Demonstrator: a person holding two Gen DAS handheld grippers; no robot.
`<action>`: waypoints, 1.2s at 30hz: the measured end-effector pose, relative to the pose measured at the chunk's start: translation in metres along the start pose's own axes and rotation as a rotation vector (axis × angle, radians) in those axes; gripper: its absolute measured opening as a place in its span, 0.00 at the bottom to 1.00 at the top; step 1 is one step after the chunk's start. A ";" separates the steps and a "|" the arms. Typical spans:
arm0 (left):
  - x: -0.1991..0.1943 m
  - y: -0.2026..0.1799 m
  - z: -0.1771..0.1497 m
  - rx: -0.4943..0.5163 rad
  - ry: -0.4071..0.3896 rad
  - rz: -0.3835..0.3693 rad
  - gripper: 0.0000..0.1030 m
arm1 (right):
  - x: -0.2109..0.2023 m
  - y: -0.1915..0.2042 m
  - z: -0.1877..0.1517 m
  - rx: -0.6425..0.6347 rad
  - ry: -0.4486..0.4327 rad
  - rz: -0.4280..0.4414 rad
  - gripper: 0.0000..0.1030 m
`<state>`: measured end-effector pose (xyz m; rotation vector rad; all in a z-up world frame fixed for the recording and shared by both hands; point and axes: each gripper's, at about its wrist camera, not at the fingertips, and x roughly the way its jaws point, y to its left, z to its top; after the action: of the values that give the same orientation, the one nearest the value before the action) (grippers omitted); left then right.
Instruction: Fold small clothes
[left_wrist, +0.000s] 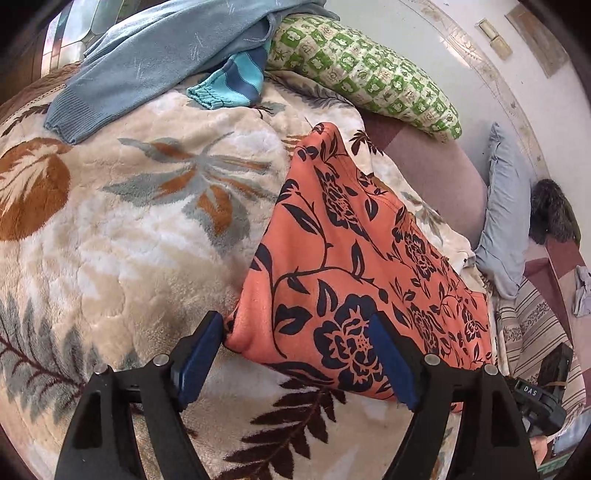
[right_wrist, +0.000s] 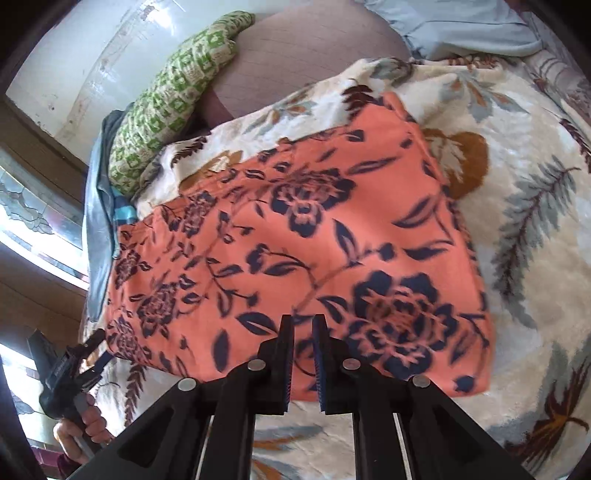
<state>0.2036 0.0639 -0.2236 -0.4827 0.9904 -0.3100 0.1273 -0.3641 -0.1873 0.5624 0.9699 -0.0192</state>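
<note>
Blanket bears orange garment folded; left gripper wide, right gripper nearly shut, empty; sweater at eleven o'clock waits.

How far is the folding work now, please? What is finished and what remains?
Done: the orange floral garment lies folded flat on the blanket. In hand: nothing; the left gripper is open at its corner, and the right gripper is shut and empty. Left: the blue sweater and a striped piece lie unfolded.

One orange floral garment, one blanket, two pillows.
</note>
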 end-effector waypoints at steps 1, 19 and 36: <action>0.002 0.000 0.002 -0.009 0.002 -0.011 0.79 | 0.008 0.013 0.004 -0.016 0.003 0.014 0.12; 0.017 -0.010 0.013 0.007 -0.062 -0.074 0.39 | 0.033 0.041 -0.024 -0.179 0.022 0.058 0.11; -0.038 -0.138 0.006 0.231 -0.146 -0.087 0.07 | 0.002 -0.057 -0.014 0.087 -0.081 0.247 0.11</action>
<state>0.1849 -0.0350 -0.1213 -0.3334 0.7822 -0.4551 0.1028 -0.4058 -0.2205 0.7530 0.8184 0.1357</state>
